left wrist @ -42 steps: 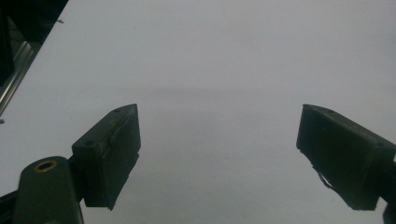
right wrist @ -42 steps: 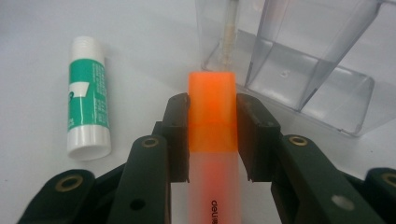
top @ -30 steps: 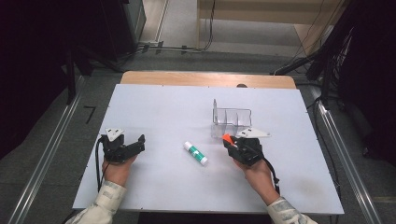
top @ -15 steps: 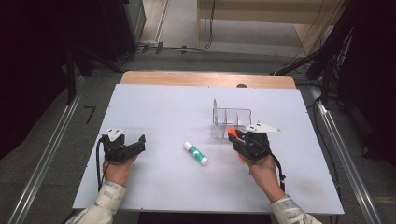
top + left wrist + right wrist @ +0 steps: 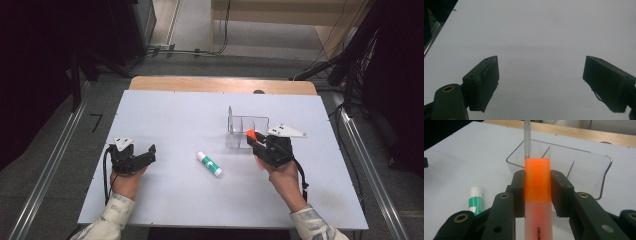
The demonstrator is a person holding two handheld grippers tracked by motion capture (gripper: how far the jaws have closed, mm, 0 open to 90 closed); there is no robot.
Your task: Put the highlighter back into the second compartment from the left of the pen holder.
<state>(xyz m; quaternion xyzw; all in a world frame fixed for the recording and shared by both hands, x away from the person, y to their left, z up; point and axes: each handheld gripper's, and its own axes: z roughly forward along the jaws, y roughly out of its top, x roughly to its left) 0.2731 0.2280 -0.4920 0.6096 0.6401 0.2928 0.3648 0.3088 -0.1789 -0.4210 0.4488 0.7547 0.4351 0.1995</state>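
Carried farther toward the desk's far right since before, right gripper (image 5: 537, 195) clamped on orange highlighter (image 5: 537, 195), long axis pointing straight into the clear organizer (image 5: 584, 162) just ahead; left gripper (image 5: 541, 82) wide open, empty.

Bare counter (image 5: 165, 115) is lying open ahead of the left claw (image 5: 150, 152). The clear organizer (image 5: 247, 131) is standing just in front of the right claw (image 5: 254, 141), and a glue stick (image 5: 209, 163) is lying between the claws.

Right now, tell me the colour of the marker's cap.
Bright orange cap, clearest in the right gripper view.
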